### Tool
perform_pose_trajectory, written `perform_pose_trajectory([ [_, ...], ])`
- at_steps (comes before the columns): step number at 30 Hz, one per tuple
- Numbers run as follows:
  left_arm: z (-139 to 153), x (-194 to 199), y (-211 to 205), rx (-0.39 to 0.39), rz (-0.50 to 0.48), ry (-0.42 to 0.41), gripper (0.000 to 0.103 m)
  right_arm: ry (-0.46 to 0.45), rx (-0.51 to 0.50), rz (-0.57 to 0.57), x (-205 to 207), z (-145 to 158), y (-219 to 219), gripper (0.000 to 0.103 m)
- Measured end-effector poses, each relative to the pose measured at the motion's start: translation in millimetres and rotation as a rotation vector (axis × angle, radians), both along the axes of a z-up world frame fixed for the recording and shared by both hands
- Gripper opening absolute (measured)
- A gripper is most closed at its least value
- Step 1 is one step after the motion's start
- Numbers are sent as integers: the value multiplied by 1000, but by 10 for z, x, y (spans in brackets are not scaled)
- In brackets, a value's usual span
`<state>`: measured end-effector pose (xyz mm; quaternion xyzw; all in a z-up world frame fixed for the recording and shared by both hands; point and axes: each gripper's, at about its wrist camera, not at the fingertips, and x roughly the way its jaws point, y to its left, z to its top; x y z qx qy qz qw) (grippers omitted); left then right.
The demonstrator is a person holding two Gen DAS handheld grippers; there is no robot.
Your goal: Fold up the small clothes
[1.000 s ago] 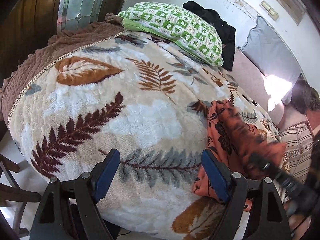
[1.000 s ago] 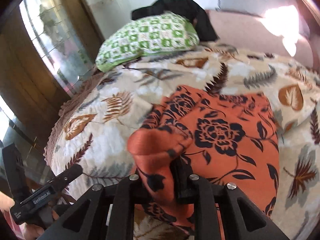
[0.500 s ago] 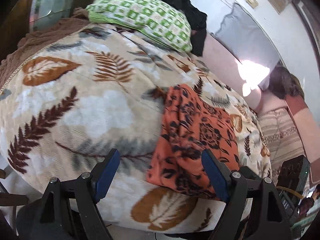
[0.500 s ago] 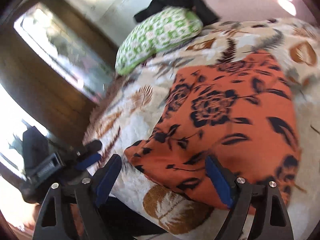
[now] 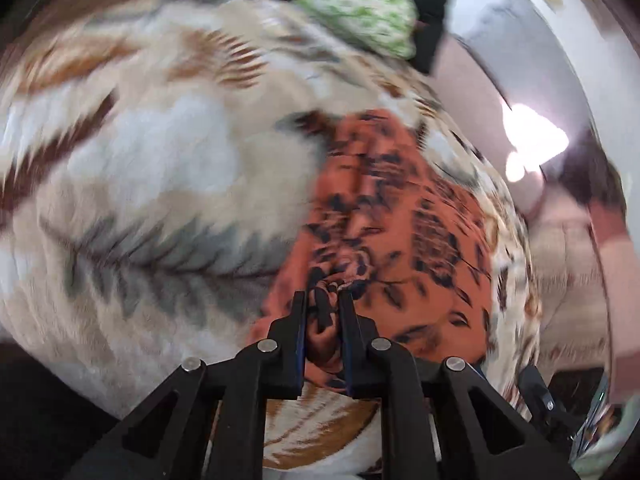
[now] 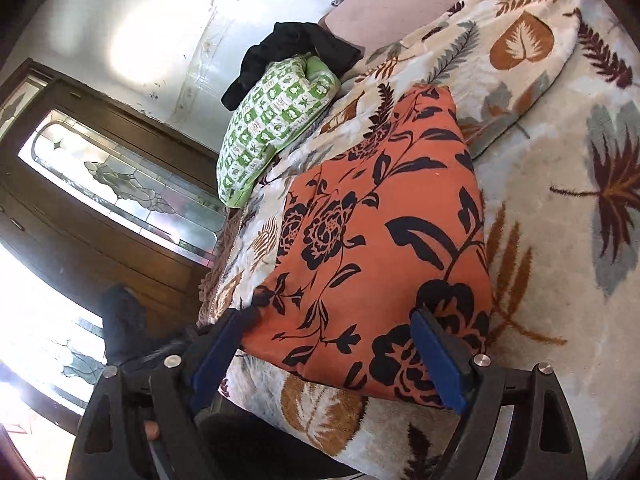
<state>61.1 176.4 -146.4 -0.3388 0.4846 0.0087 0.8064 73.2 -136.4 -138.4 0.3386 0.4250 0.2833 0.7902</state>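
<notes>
— Where is the cloth (image 6: 384, 240)?

— It lies flat on the blanket (image 6: 560, 240), near the blanket's front edge. It is orange with black flowers, and it looks folded into a neat shape.

— What does the left gripper (image 5: 324, 304) do?

— Its two fingers are pinched close together on the near edge of the cloth (image 5: 400, 220). A little bunch of orange cloth sits between them. That view is very blurry, so I cannot tell more about the fold there.

— And the right gripper (image 6: 328, 344)?

— It is spread wide. Its blue pads (image 6: 438, 360) sit over the near edge of the cloth, one at each side, and nothing is between them. I cannot tell if the pads touch the cloth.

— What else is on the blanket?

— A green checked pillow (image 6: 276, 120) lies at the far end of the blanket, past the cloth. A black garment (image 6: 292, 48) is heaped on the far side of the pillow. A wooden door (image 6: 100, 208) with a glass panel stands to the left of the blanket.
</notes>
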Motion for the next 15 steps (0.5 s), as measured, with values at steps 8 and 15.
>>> perform_pose_trajectory([
  [8,262,-97,-274,229,-61,-56,29,62,68,10,98,-195,-53,88],
  [15,830,219,-708,518,-193,-234,70,77,104,14,86,-133,-85,88],
])
